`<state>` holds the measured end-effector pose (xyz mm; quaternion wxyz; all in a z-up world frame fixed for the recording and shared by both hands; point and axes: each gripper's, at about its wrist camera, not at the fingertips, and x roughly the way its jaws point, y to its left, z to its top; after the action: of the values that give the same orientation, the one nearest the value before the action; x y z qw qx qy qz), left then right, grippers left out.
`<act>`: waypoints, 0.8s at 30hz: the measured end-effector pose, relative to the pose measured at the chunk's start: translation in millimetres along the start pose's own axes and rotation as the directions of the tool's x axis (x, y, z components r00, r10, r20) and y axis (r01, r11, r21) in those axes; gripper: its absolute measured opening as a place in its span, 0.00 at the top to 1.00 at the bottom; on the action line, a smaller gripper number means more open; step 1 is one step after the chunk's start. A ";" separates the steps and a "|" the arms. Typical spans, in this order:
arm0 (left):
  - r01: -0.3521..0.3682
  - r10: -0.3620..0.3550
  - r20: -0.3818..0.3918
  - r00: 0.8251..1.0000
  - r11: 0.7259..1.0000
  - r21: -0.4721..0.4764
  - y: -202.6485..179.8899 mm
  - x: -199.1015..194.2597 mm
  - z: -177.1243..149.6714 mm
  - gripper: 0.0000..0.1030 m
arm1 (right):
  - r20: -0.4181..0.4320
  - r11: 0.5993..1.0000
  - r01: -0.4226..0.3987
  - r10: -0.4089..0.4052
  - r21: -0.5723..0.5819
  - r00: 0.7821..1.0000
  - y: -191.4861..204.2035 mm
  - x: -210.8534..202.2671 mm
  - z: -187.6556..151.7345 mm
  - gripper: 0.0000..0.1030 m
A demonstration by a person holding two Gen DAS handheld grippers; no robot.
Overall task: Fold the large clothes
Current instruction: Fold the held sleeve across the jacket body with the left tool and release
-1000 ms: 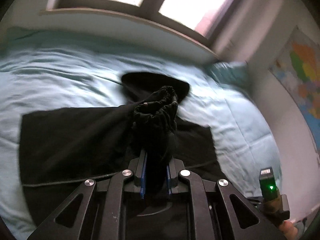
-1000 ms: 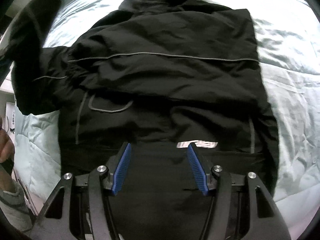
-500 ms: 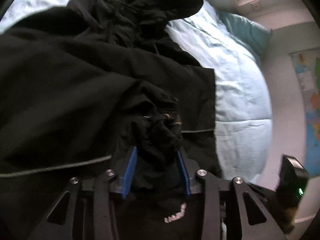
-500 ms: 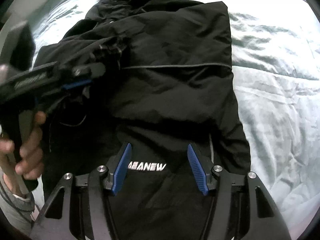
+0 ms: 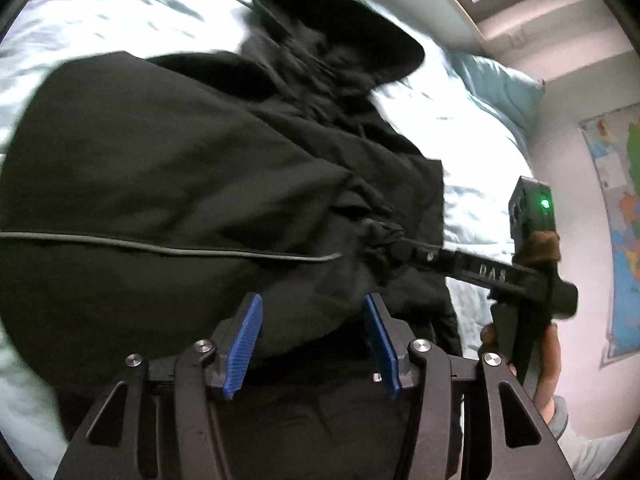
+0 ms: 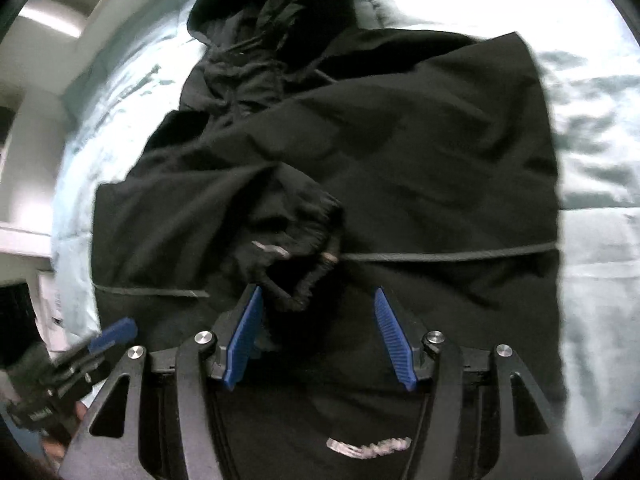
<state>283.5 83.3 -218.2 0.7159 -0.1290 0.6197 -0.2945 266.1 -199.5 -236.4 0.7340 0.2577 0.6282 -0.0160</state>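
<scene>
While both claws gape empty | jacket lengthwise, hood far

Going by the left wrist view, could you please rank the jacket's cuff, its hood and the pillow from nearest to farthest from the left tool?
1. Cuff: just ahead of the left tool, slightly right.
2. Hood: top of the jacket, farther up.
3. Pillow: beyond the hood, upper right.

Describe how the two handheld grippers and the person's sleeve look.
Both the left gripper and right gripper have black skeletal frames with triangular cut-outs, silver pivot bolts and ribbed blue pads on the fingers. The right one carries raised lettering and a box with a green light. The sleeve is light grey.
</scene>
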 end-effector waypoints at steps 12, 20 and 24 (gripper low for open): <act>-0.098 0.116 0.139 0.983 0.987 -0.131 58.9 -46.4 20.8 0.47 | 0.019 1.000 0.000 0.000 -0.025 1.000 27.2 12.3 5.2 0.69; -0.124 0.135 0.140 0.981 0.989 -0.087 51.7 -26.1 44.8 0.47 | 0.276 0.972 0.228 -0.205 -0.055 0.939 -2.3 -94.5 2.9 0.69; -0.176 0.179 0.048 0.983 0.983 -0.057 56.5 28.8 55.8 0.47 | 0.202 0.964 0.265 -0.262 0.009 0.944 -53.0 -65.2 11.2 0.69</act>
<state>353.8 101.2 -261.5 0.7519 -0.0998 0.6170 -0.2098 244.2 -269.4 -193.9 0.7875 0.1616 0.5794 -0.1341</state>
